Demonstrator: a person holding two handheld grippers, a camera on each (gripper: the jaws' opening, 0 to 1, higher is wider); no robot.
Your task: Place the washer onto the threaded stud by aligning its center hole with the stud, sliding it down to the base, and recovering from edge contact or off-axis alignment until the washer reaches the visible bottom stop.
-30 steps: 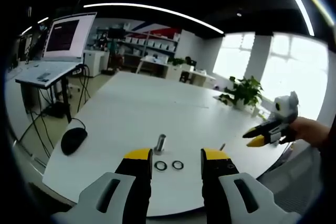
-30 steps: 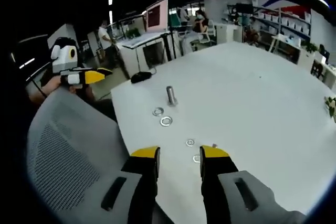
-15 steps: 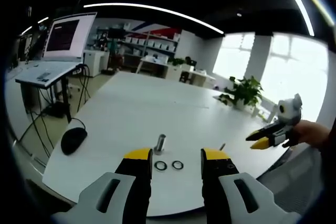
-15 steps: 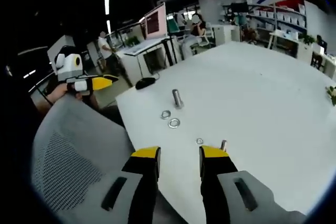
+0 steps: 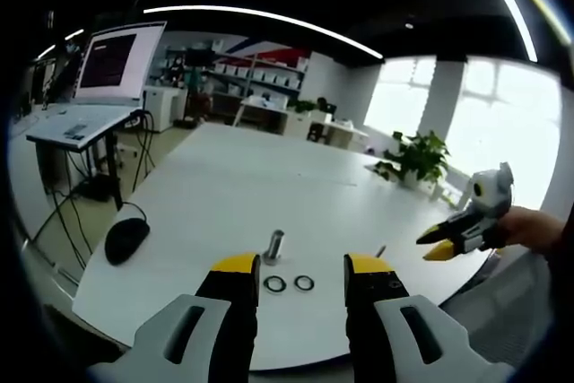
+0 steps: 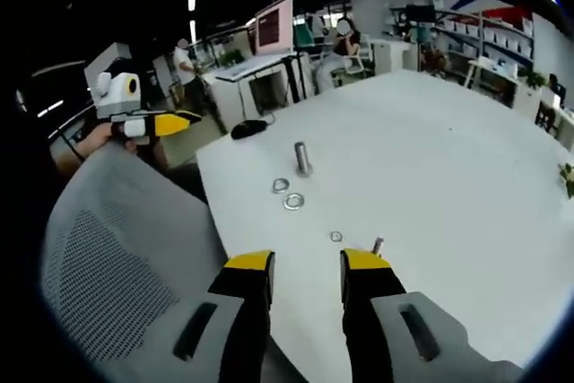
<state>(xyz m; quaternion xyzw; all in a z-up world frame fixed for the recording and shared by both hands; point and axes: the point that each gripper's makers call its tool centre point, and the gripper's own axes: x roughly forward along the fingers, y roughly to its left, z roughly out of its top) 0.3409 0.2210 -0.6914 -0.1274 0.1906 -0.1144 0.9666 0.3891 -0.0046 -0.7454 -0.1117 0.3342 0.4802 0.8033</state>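
Observation:
Two dark-looking washers (image 5: 274,284) (image 5: 304,282) lie flat on the white table (image 5: 233,186), just beyond my left gripper (image 5: 302,266), which is open with nothing between its jaws. Behind them a short metal cylinder (image 5: 274,244) stands upright. A thin small stud (image 5: 380,250) stands to their right. My right gripper (image 6: 306,262) is open and holds nothing, near the table edge. Ahead of it are the thin stud (image 6: 378,244), a small washer (image 6: 335,237), the two larger washers (image 6: 281,186) (image 6: 293,202) and the cylinder (image 6: 303,159). Each gripper also appears in the other's view (image 5: 459,235) (image 6: 148,121).
A black mouse (image 5: 126,239) lies near the table's left end. A grey mesh chair back (image 6: 126,257) stands close to the table edge beside my right gripper. A desk with a monitor (image 5: 112,60) and a potted plant (image 5: 417,154) lie beyond the table. People are at far desks.
My right gripper has shifted slightly, so the washers and stud sit a little differently in its view. The left gripper and the parts on the table have not moved.

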